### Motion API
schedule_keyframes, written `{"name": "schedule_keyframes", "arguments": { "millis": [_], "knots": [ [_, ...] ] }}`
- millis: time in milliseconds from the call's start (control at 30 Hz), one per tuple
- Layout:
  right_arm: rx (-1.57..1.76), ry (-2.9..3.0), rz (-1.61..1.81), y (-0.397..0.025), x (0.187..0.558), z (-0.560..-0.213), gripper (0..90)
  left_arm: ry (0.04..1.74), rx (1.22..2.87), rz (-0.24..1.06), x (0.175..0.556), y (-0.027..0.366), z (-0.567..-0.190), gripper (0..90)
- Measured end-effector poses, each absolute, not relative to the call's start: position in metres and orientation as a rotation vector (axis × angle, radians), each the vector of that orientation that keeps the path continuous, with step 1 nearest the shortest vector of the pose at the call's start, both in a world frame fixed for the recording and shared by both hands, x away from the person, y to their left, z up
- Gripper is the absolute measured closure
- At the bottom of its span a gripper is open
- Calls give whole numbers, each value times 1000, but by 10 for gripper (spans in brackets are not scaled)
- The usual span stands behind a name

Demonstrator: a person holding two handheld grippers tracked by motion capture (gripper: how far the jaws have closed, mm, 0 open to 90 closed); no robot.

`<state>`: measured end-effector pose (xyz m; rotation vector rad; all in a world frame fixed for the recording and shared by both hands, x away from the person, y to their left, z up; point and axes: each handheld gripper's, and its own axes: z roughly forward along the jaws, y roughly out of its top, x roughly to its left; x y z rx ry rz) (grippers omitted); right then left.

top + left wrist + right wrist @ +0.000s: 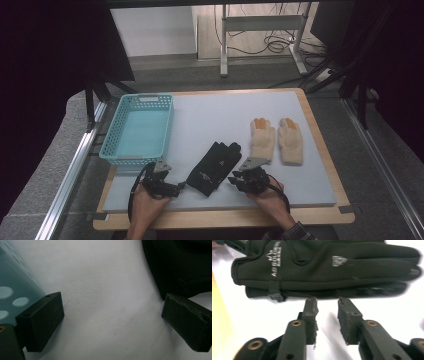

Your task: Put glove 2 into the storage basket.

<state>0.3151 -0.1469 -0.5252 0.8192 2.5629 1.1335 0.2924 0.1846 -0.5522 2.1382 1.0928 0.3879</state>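
At the far left of the table, a teal basket (137,129) is seen on the grey mat (210,115). Just below it, the left gripper (177,188) is held low, its jaws spread wide, nothing between them. The black gloves (214,167) are found lying flat at centre, between both grippers. The right gripper (234,181) is pointed at them, jaws parted narrowly, just short of the fabric. Two cream gloves (276,140) are laid farther right.
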Motion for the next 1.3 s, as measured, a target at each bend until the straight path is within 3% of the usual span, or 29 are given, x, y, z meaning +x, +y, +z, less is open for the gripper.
{"name": "schedule_keyframes", "arguments": {
  "millis": [100,400,567,1033,1300],
  "knots": [
    [850,2520,1135,-162,316,-519,590,1093,2137,387,292,185,-552,41],
    [986,2419,1149,-222,322,-518,253,1093,2137,385,292,185,-552,41],
    [1035,2409,1093,-248,325,-525,151,1093,2137,383,293,185,-552,40],
    [1019,2395,997,-250,326,-533,112,1066,2166,353,288,187,-547,44],
    [1025,2382,998,-251,325,-534,112,993,2113,295,279,177,-520,29]
  ]
}}
